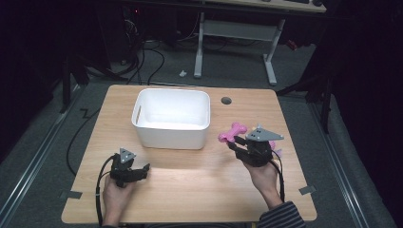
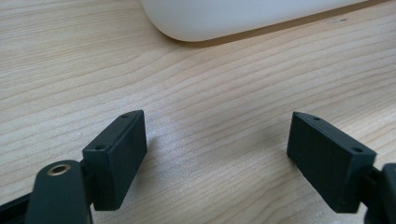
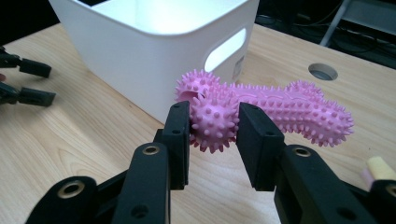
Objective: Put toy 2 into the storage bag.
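A pink spiky bone-shaped toy (image 3: 261,112) is held off the table, with my right gripper (image 3: 214,125) shut on one knobbly end. From above, the toy (image 1: 232,132) sticks out to the left of the right gripper (image 1: 236,144), to the right of the white bin (image 1: 172,117). My left gripper (image 1: 142,170) rests low at the front left of the table. Its jaws stand wide apart in the left gripper view (image 2: 215,144), with bare wood between them.
The white bin (image 3: 154,51) has a handle slot facing the toy, and its corner (image 2: 224,21) lies ahead of the left gripper. A round cable hole (image 1: 226,100) sits behind the toy. Another pinkish object (image 1: 276,151) lies by the right gripper.
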